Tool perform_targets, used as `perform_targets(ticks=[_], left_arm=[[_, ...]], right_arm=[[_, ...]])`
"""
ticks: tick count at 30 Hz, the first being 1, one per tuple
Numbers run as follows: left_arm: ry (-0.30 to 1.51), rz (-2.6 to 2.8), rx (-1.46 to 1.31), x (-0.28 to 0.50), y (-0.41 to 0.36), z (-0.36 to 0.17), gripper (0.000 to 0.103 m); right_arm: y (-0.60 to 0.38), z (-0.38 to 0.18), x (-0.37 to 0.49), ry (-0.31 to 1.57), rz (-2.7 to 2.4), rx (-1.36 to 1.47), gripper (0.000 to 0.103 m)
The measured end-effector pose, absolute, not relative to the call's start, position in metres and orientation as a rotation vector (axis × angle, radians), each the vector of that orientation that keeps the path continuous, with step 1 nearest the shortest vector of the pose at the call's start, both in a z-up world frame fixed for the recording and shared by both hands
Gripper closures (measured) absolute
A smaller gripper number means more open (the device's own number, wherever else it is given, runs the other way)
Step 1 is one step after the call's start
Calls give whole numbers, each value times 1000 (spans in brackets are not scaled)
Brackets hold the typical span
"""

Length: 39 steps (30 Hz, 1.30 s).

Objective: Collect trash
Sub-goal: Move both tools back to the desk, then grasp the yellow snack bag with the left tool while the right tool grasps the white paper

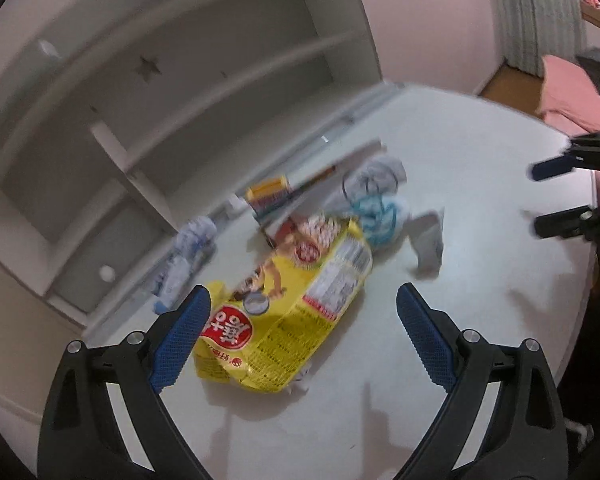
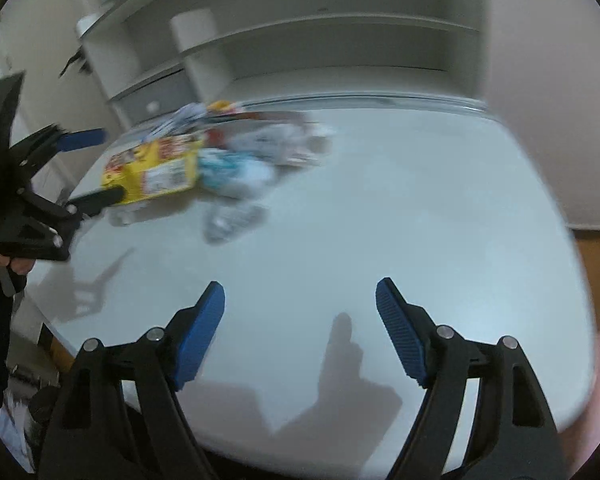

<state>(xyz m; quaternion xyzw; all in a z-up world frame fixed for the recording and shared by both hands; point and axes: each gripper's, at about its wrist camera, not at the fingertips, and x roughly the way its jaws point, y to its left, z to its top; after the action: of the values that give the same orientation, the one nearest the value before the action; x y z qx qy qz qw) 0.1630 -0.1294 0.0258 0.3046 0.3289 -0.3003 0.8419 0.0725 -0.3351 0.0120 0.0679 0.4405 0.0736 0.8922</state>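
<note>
My left gripper (image 1: pixel 304 300) gapes wide right over yellow bag (image 1: pixel 288 312), long axis running away from me; right gripper (image 2: pixel 300 300), also wide apart, sits farther off.

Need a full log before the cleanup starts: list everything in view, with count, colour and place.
snack bag: one, yellow with red logo, lying on the table nearest the left hand-held gripper.
crumpled wrappers: a blurred pile, count unclear, white and light blue, behind the bag.
grey-white packet: one, right of the pile.
white and blue wrapper: one, left of the bag, by the table edge.
small box: one, yellow with stripes, behind the bag.
table: one, white.
shelf unit: one, white, behind the table.
left hand-held gripper: black with blue pads, open, over the bag's near end.
right hand-held gripper: same, open, over bare table.
</note>
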Motion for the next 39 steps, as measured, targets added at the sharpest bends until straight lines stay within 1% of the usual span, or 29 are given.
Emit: perform_targets(ticks=[6, 13, 14, 15, 16, 17, 19, 20, 21, 23, 26, 32, 35, 39], left_arm=[[679, -654, 763, 172, -135, 4, 12], [696, -666, 802, 198, -133, -10, 12], [702, -666, 794, 202, -134, -11, 12], [718, -673, 783, 206, -134, -13, 18], [728, -674, 773, 207, -134, -13, 20], [726, -667, 771, 207, -134, -13, 21], [725, -662, 769, 205, -134, -12, 23], [718, -659, 771, 203, -135, -12, 27], [706, -652, 771, 198, -134, -9, 31], [697, -643, 764, 193, -131, -2, 33], [696, -614, 714, 187, -121, 15, 36], [673, -580, 614, 172, -108, 53, 36], [673, -580, 584, 165, -116, 63, 36], [653, -657, 564, 144, -158, 66, 36]], right_arm=[[-284, 3, 118, 973, 202, 91, 27], [-275, -1, 143, 992, 197, 95, 27], [-274, -2, 147, 997, 196, 101, 29], [-273, -3, 148, 999, 193, 105, 30], [-276, -3, 145, 1001, 192, 110, 32], [-275, -4, 145, 1004, 192, 112, 38], [-276, -7, 146, 1013, 175, 113, 53], [-275, -9, 147, 1017, 173, 121, 64], [-276, -9, 147, 1018, 177, 135, 67], [-275, -7, 146, 1004, 162, 136, 70], [-277, 1, 137, 976, 168, 142, 71], [-301, 18, 106, 935, 149, 165, 71], [-328, 22, 83, 920, 105, 189, 71], [-382, 25, 44, 890, -12, 241, 71]])
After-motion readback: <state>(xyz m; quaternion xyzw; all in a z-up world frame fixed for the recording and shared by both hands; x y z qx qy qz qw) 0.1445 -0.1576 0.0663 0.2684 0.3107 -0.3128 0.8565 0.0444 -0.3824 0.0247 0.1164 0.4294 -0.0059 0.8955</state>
